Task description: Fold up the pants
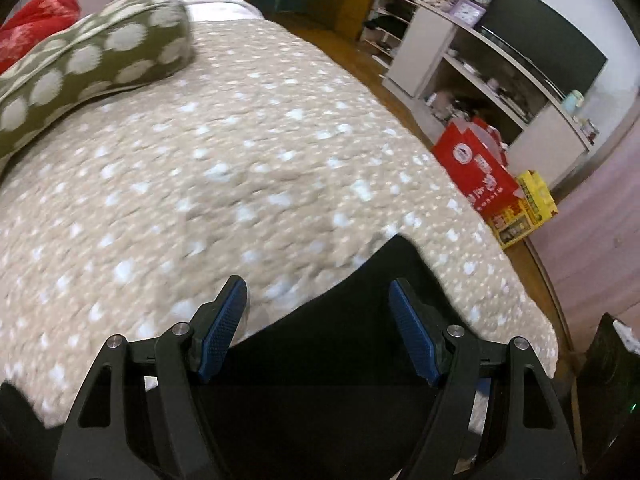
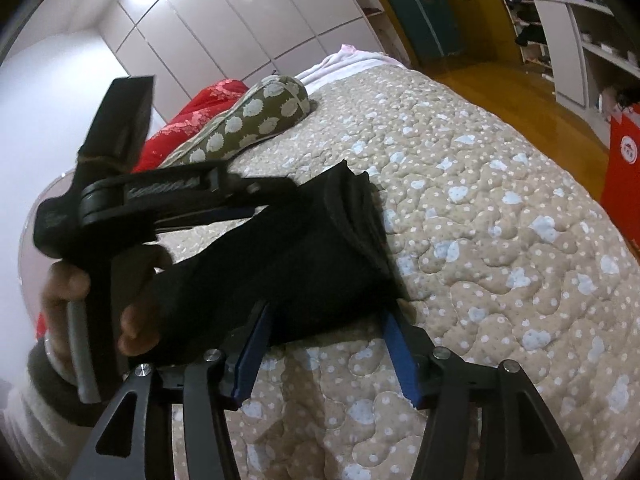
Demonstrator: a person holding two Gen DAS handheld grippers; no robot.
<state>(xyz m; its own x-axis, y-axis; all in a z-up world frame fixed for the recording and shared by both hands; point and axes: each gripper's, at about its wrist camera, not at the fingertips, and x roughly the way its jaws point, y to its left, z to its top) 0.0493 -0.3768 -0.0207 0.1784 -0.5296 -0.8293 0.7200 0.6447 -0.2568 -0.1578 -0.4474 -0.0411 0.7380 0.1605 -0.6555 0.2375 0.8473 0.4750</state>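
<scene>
- The black pants (image 2: 320, 248) are lying folded into a compact stack on the quilted bedspread (image 2: 500, 208), near the bed's front edge, with several layered edges showing at the far end of the bundle.
- I am judging the fabric to be soft, light and limp: it is sagging to the shape of the bed, so a lifted edge would likely droop and the layers could slide apart.
- The safest hold looks to be at the near end of the stack, pinching all layers together, or at the thick folded far edge.
- The right gripper (image 2: 326, 318) is sitting with its blue pads (image 2: 250, 356) spread on either side of the bundle's near end, not pressing on it.
- The left gripper (image 1: 318, 292) is hovering above the pants (image 1: 360, 320) with its jaws standing wide and nothing between them; a hand (image 2: 80, 312) is gripping its handle.
- Counting: one pair of pants, two grippers, one green dotted pillow (image 2: 256, 120), one red cloth (image 2: 188, 124), one red box (image 1: 476, 168) and one yellow box (image 1: 528, 208) on the floor.
</scene>
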